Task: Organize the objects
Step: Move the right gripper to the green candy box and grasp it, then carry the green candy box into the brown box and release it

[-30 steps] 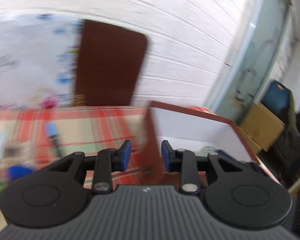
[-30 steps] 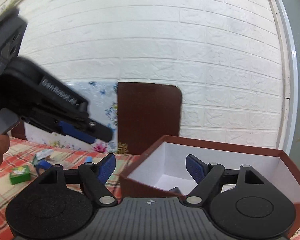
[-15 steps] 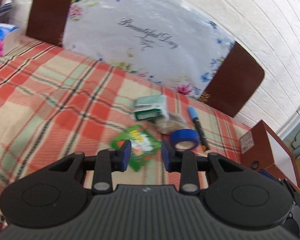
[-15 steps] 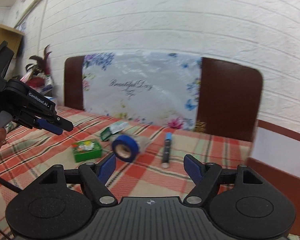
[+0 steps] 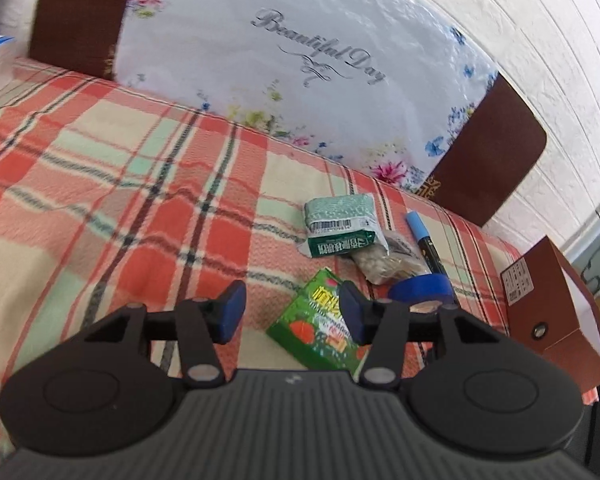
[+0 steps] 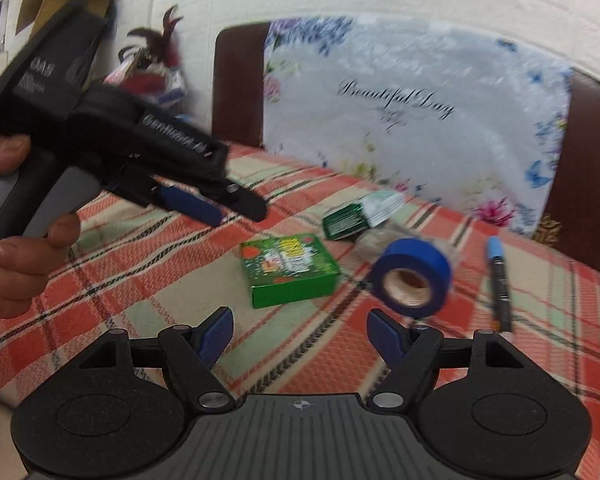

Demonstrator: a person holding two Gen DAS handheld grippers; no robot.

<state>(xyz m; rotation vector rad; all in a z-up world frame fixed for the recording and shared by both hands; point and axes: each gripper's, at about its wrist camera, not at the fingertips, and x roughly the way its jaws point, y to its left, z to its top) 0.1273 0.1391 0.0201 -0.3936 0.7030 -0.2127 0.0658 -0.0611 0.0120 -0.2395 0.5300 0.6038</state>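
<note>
On the plaid cloth lie a green box [image 5: 320,328] [image 6: 288,270], a blue tape roll [image 5: 420,286] [image 6: 412,276], a blue-capped marker [image 5: 424,240] [image 6: 498,280], a green-white packet [image 5: 340,224] [image 6: 356,216] and a clear bag of seeds [image 5: 384,264] [image 6: 380,240]. My left gripper [image 5: 292,310] [image 6: 236,210] hovers just above and short of the green box. Its jaws are opening and grip nothing. My right gripper [image 6: 302,330] stands open and empty, a little short of the box and the tape roll.
A brown open box [image 5: 548,304] with a white lining stands at the right end of the table. A floral board [image 5: 300,64] [image 6: 412,100] leans on brown chair backs [image 5: 488,156] against the white brick wall. A hand [image 6: 16,248] holds the left gripper.
Both cameras have swung from the brown box to the items on the cloth. The left gripper has come down towards the green box and its jaws have widened. The right jaws have stayed wide apart.
</note>
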